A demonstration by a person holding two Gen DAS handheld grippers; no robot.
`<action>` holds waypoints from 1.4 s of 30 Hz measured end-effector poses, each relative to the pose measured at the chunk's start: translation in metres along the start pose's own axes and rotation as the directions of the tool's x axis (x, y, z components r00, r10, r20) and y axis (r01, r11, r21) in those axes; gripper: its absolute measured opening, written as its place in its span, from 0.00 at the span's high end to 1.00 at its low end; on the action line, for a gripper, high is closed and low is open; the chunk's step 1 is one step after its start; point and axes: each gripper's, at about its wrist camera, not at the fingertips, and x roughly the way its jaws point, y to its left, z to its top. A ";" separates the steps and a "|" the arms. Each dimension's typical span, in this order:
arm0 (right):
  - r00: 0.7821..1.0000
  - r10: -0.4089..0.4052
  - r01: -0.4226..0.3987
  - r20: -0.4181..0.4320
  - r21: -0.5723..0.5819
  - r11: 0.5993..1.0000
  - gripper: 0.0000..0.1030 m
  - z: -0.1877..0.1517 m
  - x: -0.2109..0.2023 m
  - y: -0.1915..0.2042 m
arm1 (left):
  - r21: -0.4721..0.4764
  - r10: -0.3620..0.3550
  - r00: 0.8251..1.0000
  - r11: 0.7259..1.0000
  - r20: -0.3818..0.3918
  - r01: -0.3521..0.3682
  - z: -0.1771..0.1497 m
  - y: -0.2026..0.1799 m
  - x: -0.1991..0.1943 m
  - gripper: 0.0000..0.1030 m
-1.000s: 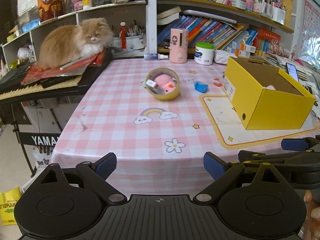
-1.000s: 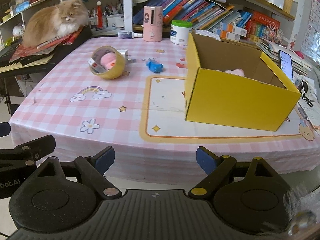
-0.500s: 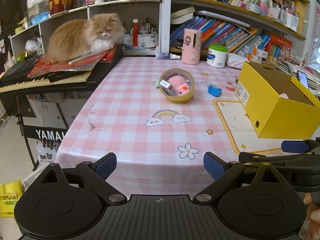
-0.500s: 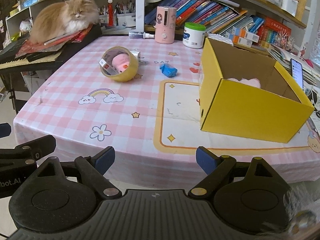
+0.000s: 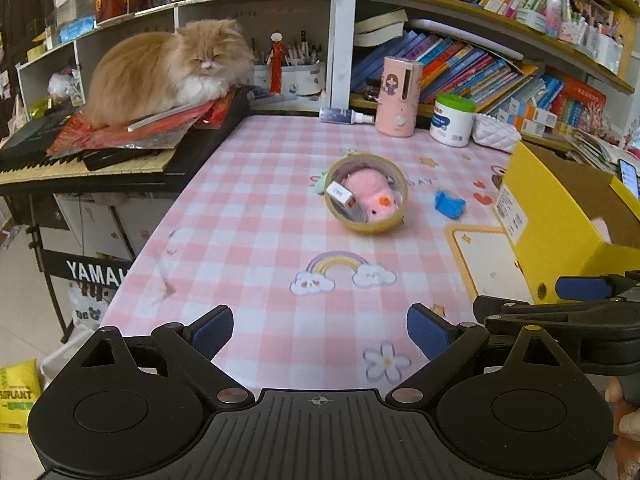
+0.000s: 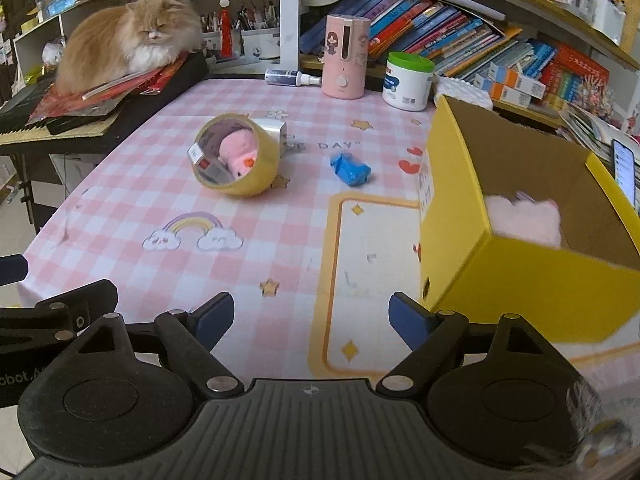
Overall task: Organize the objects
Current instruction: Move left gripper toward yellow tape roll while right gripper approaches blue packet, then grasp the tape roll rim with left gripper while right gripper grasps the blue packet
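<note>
- My left tool (image 5: 320, 330) hangs wide open and empty over the near edge of the pink checked table (image 5: 260, 216).
- Left of the yellow cardboard box (image 6: 532, 280) lies a yellow tape roll (image 6: 236, 154) holding a pink plush toy (image 6: 237, 151); a crumpled blue wrapper (image 6: 350, 169) lies between them.
- My right tool (image 6: 311, 314), empty, is closing.

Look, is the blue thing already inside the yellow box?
No, the blue thing lies on the tablecloth, apart from the yellow box.

The pink-checked tabletop (image 6: 132, 204) carries a tilted yellow tape roll (image 6: 236, 156), a blue wrapper (image 6: 350, 169), an open yellow box (image 6: 528, 276) — and, at the back, a pink dispenser (image 6: 346, 62) beside a green-lidded jar (image 6: 408, 80).
</note>
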 end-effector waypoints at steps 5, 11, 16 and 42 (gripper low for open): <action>1.000 0.012 -0.012 0.002 -0.012 1.000 0.18 0.020 0.019 -0.006 | -0.032 0.017 1.000 0.999 -0.011 -0.018 0.015 0.001 0.018 0.07; 0.999 0.037 -0.037 -0.010 -0.022 0.999 0.21 0.040 0.043 -0.011 | -0.049 0.034 0.999 0.998 -0.024 -0.035 0.030 -0.002 0.040 0.07; 0.999 0.043 -0.043 0.004 -0.022 0.999 0.21 0.059 0.058 -0.016 | -0.069 0.037 0.999 0.997 -0.006 -0.037 0.050 -0.002 0.054 0.07; 0.997 -0.075 0.076 -0.024 0.033 0.997 0.28 0.101 0.171 -0.029 | -0.093 -0.158 0.972 0.985 -0.172 0.143 0.109 -0.022 0.180 0.02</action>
